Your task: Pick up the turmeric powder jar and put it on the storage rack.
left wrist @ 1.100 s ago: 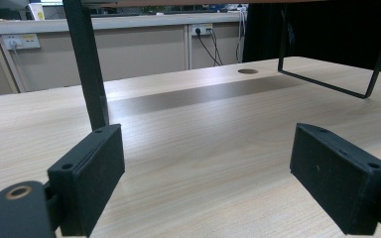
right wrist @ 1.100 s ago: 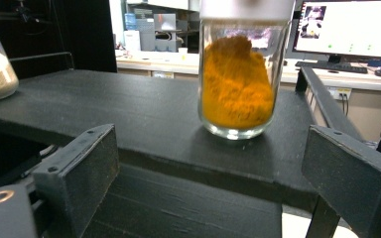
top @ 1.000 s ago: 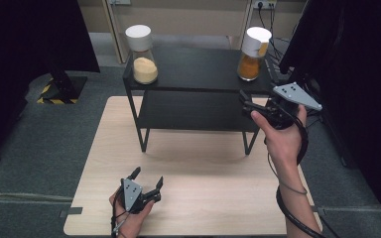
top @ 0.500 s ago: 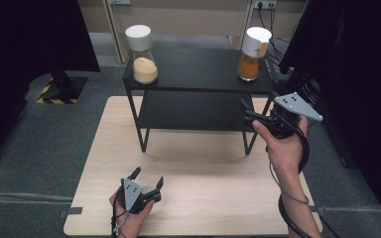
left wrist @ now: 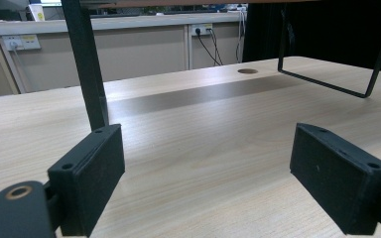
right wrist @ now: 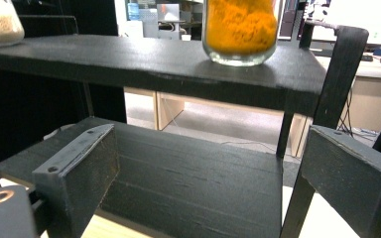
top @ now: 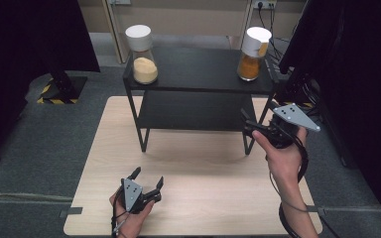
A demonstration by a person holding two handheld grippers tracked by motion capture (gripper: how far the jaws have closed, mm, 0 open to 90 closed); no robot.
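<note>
Pale wood table (top: 203, 198), bare across its near half between the two hands. Black two-tier shelf (top: 198, 74) stood on the far half, thin legs planted near the table's side edges. On the top tier, a white-lidded jar of pale grains (top: 143, 54) at the left end, close to that edge; a white-lidded jar of orange powder (top: 252, 53) at the right end, just inside the right edge. Lower tier bare, open at the front.

Left gripper (top: 148, 178) held low near the table's near edge, left of centre, well apart from the shelf. Jaws spread wide, nothing between them; seen through the left gripper view (left wrist: 206, 178) as open tabletop running ahead to a shelf leg (left wrist: 87, 64) and a round hole (left wrist: 247, 71) in the wood farther off.

Right gripper (top: 245, 124) raised beside the shelf's right front leg (top: 248, 146), at about the height of the lower tier, pointed in toward it. Jaws parted wide and empty in the right gripper view (right wrist: 206, 183), the lower tier's boards (right wrist: 178, 178) lying between and beyond them, the right jaw just beside the shelf's upright post (right wrist: 340, 74). Orange jar directly above on the top tier's front edge region, glass base showing; grain jar at the far left corner. Whether the right gripper touched the frame could not be told.
</note>
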